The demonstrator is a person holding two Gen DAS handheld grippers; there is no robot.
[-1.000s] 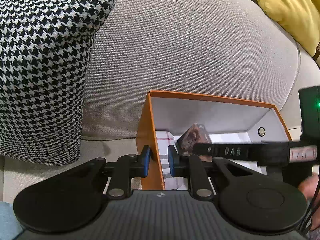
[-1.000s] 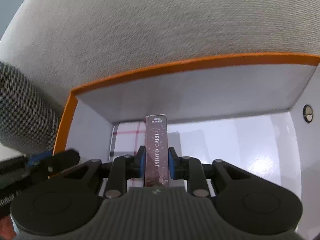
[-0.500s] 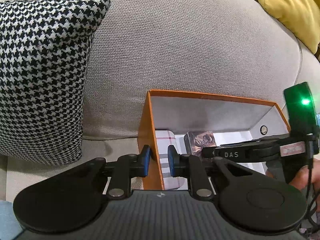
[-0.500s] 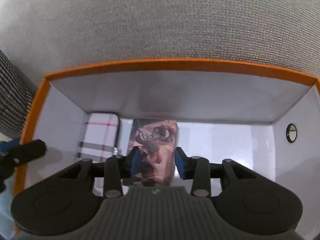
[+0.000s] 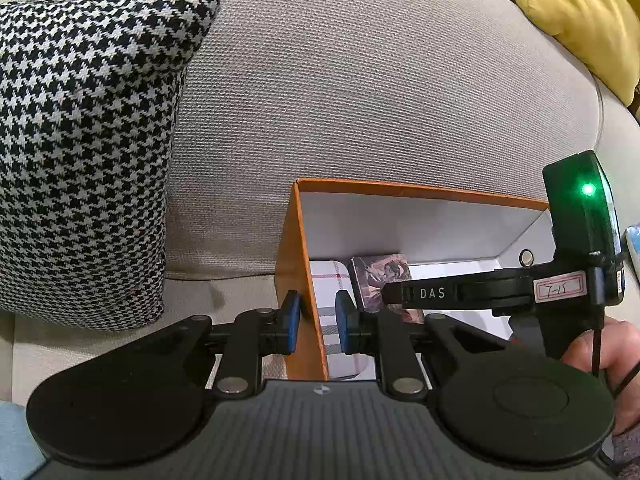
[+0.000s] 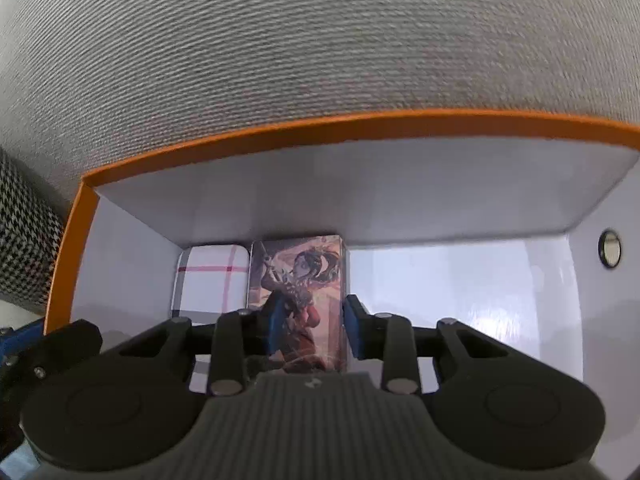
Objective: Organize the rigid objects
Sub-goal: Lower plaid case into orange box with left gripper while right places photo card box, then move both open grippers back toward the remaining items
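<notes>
An orange box with white inside walls stands on the sofa seat. My left gripper is shut on its left wall, one blue pad on each side. On the box floor a picture-printed card box lies flat against a plaid case. Both show in the left wrist view too, the card box beside the plaid case. My right gripper hovers inside the orange box just over the card box. Its jaws are closing, and the pads do not press on the card box.
A houndstooth cushion leans on the beige sofa back left of the box. A yellow cushion is at the top right. A person's hand holds the right gripper's handle. A metal snap sits on the box's right wall.
The right gripper let go of the card box, which went from standing on edge between the pads to lying flat beside the plaid case. The left gripper stayed put.
</notes>
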